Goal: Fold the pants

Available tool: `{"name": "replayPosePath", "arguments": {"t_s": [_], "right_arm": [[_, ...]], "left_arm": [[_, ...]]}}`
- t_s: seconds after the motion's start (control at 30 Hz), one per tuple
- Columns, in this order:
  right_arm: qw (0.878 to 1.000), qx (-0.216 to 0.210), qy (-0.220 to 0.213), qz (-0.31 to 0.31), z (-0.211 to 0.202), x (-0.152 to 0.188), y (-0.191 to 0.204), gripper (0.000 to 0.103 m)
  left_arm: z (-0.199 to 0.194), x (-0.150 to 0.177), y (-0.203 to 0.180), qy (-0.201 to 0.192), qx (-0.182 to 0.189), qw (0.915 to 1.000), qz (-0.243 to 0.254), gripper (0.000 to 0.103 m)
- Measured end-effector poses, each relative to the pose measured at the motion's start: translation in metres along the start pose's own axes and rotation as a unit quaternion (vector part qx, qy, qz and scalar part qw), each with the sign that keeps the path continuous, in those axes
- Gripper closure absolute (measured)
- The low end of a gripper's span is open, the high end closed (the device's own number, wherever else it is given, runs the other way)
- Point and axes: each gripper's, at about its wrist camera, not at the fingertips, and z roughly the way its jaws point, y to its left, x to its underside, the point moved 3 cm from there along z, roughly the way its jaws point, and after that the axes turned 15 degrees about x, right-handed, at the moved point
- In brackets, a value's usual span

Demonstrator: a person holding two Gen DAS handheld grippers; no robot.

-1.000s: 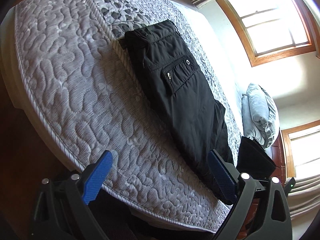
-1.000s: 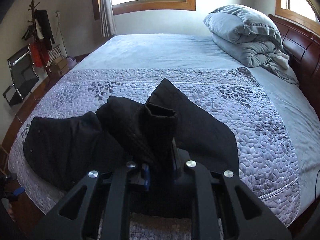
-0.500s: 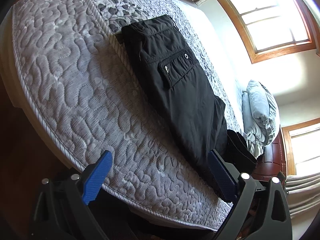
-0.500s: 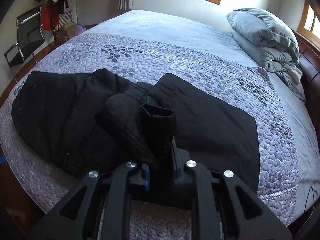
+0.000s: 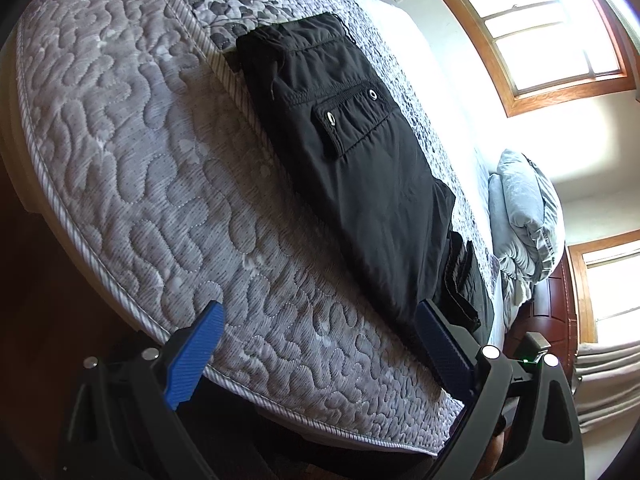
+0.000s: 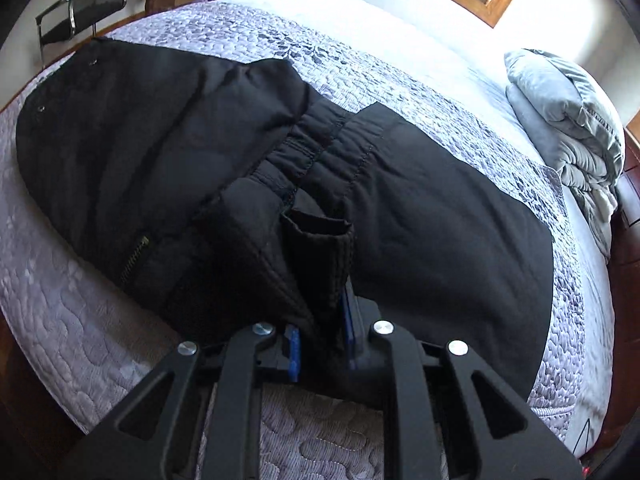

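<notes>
Pants (image 6: 420,240) hide most of the right gripper's (image 6: 320,344) blue pads, clamped narrow on a cuff — left gripper (image 5: 316,344) gapes wide, holding nothing.

Left gripper (image 5: 316,344): jaws spread wide, blue pads (image 5: 196,354) empty, tilted downward over the near edge of the bed (image 5: 132,168). Right gripper (image 6: 320,344): jaws nearly together, pinching a bunched fold of the black pants (image 6: 316,252), angled steeply down just above the bed's near edge.
</notes>
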Motion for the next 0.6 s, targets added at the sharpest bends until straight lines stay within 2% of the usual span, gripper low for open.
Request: {"name": "replayPosePath", "arguments": {"t_s": [0.1,0.13,0.27,0.33,0.4,0.47,0.53,0.57,0.6], "right_arm": [[1.0,-0.001,-0.003,-0.008,0.0,0.002,0.0,0.087],[1.0,-0.005,-0.002,-0.006,0.001,0.003,0.0,0.083],[0.998,-0.048,0.009,0.03,0.001,0.006,-0.009,0.075],[0.994,-0.09,0.016,0.064,-0.002,0.008,-0.019,0.062],[0.982,-0.155,0.026,0.109,-0.008,0.012,-0.033,0.052],[0.963,-0.219,0.034,0.152,-0.016,0.02,-0.047,0.052],[0.936,-0.279,0.057,0.209,-0.017,0.033,-0.063,0.051],[0.915,-0.312,0.081,0.241,-0.015,0.042,-0.069,0.051],[0.9,-0.333,0.098,0.263,-0.012,0.05,-0.073,0.051]], "left_arm": [[0.004,0.0,0.002,0.001,-0.002,1.0,-0.003,0.007],[0.005,-0.001,0.003,0.002,-0.002,1.0,-0.004,0.007],[0.01,0.002,0.0,0.006,0.001,1.0,0.0,0.007],[0.012,0.003,-0.004,0.009,0.001,0.9999,0.007,0.007],[0.013,0.002,-0.007,0.008,0.001,0.9999,0.011,0.007],[0.013,0.0,-0.01,0.007,0.003,0.9999,0.011,0.007],[0.014,-0.002,-0.011,0.006,0.004,0.9999,0.01,0.007],[0.015,-0.002,-0.011,0.006,0.004,0.9999,0.01,0.007],[0.017,-0.002,-0.012,0.007,0.004,0.9999,0.01,0.007]]}}
